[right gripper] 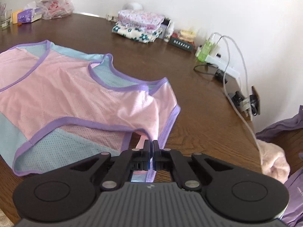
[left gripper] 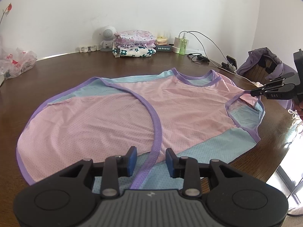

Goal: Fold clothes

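A pink mesh sleeveless top (left gripper: pixel 106 117) with purple trim and light blue panels lies spread on the brown wooden table (left gripper: pixel 72 66). My left gripper (left gripper: pixel 151 160) hovers at its near hem, open, with a strip of purple trim (left gripper: pixel 157 132) running between the blue pads (left gripper: pixel 132 160) without being pressed. My right gripper (left gripper: pixel 252 93) is at the top's far right armhole, shut on the trimmed edge there. In the right wrist view the top (right gripper: pixel 79 94) rises in a fold to the right gripper (right gripper: pixel 152 143), whose fingers are pinched together on the pink and purple fabric.
A stack of folded floral clothes (left gripper: pixel 132 44) stands by the back wall beside a white speaker figure (left gripper: pixel 107 36), a green bottle (left gripper: pixel 182 45), chargers and cables (right gripper: pixel 233 60). A plastic bag (left gripper: pixel 16 62) lies far left; a purple jacket (left gripper: pixel 265 64) and pink fluffy cloth (right gripper: pixel 274 160) sit right.
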### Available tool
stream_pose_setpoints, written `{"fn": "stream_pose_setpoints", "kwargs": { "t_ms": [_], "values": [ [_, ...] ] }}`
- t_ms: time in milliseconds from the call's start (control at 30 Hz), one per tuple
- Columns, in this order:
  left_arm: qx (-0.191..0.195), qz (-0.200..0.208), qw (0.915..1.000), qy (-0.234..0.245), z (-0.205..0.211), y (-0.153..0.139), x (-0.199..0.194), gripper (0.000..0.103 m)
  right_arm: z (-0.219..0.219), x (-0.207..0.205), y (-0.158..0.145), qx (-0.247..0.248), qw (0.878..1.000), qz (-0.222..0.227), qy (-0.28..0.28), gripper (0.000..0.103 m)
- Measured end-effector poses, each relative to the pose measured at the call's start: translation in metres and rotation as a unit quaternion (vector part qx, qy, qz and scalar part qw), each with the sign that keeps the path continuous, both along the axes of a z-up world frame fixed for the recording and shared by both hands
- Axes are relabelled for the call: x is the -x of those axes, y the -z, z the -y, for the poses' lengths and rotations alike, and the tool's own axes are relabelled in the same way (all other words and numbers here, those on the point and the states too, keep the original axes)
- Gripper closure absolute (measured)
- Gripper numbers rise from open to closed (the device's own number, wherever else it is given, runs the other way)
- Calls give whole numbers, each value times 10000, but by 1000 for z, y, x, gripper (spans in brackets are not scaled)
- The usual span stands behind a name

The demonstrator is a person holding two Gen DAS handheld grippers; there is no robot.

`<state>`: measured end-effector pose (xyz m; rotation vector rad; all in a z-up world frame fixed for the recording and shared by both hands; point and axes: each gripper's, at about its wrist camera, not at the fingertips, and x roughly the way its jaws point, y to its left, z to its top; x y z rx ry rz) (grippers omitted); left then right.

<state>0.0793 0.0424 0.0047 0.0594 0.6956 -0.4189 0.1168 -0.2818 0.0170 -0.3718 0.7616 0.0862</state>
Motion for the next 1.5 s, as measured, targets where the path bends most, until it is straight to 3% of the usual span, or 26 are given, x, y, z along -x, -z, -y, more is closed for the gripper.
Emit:
{"fn": "stream_pose_setpoints", "kwargs": {
  "t_ms": [167,300,467,700,900,1033,1167,1200,1300,1500],
  "values": [
    [42,2,10000,-29,-1,1,0,71,15,0,10,-151,9993,-243,236,100],
    [79,-20,10000,3,-1,0,-2,68,29,6,-2,-1111,9925,-44,500,74],
    [64,-64,10000,17,1,-1,-4,68,18,9,-19,-1992,9794,252,210,72],
    [56,-38,10000,33,2,0,-2,65,-51,-59,-19,-2118,9767,-62,-330,72],
    [258,-288,9992,91,-6,-7,-11,65,-85,-138,0,-2229,9730,-591,-73,72],
    [367,-221,9991,-67,-22,-38,-45,65,-90,-168,14,-2419,9663,-874,127,72],
    [435,-226,9978,-447,-34,-57,-110,68,-93,-175,17,-2492,9640,-920,149,72],
    [442,-253,9974,-518,-34,-57,-129,68,-93,-175,17,-2443,9654,-902,159,75],
    [399,-322,9965,-660,-30,-47,-180,83,-93,-174,17,-2405,9666,-866,178,88],
    [378,-629,9950,-682,-20,-9,-236,87,-87,-174,18,-2436,9663,-811,202,97]
  ]
}}
